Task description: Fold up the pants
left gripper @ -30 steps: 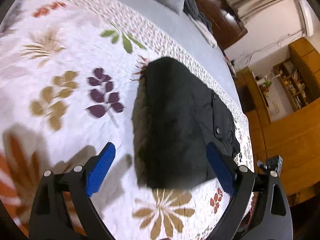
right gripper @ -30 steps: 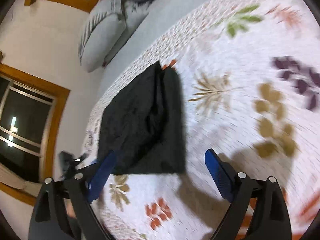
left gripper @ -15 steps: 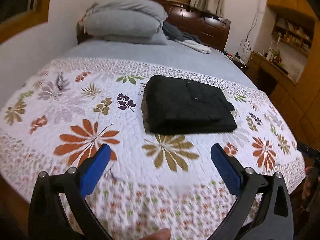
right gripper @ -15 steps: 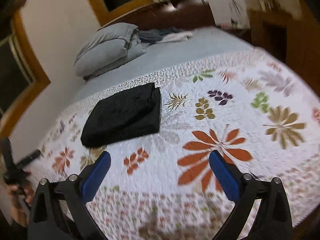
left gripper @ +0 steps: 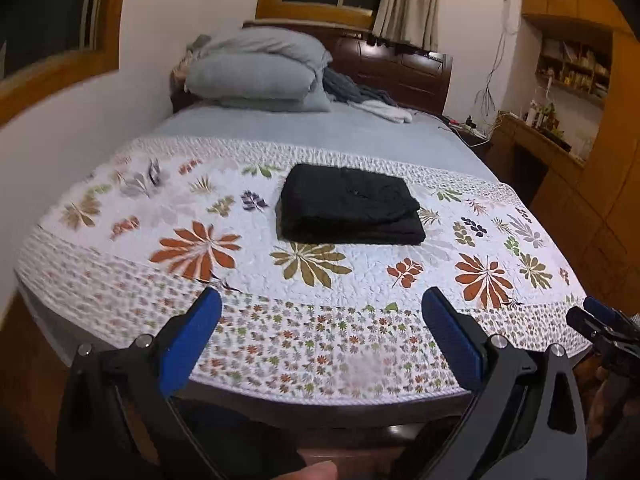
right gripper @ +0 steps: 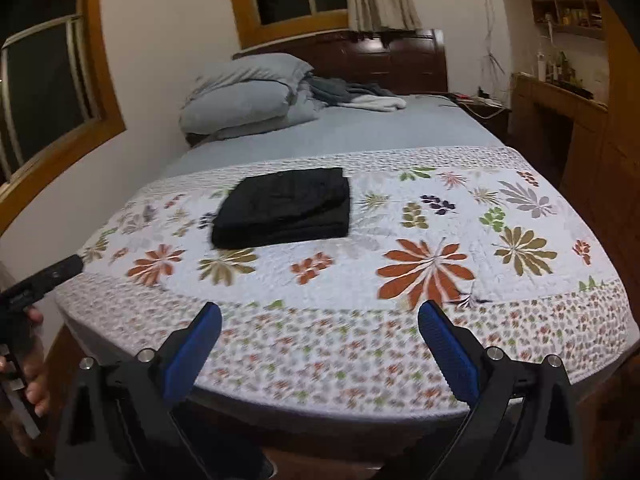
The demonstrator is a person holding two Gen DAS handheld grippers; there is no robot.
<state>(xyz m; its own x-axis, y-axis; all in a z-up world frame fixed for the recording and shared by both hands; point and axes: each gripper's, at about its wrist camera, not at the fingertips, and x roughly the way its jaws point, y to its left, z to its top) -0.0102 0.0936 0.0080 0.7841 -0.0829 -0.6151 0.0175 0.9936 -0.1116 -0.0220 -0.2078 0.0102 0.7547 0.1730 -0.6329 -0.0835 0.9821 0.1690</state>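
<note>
Left gripper [left gripper: 320, 312] and right gripper [right gripper: 318, 320] gape, empty.

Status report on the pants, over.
Left gripper open, right gripper open, both empty. Pants folded on quilt. Nothing in the way.

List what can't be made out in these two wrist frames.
- Underside and inner fold layers of the black pants: hidden by their own top layer, both views.
- Items on the wall shelves: too small, left wrist view.
- Right claw as seen in the left wrist view: cut off by the right edge.
- Small floral border of the quilt: blurred, right wrist view.
- Bed frame below the mattress: blocked by each claw's own body.
</note>
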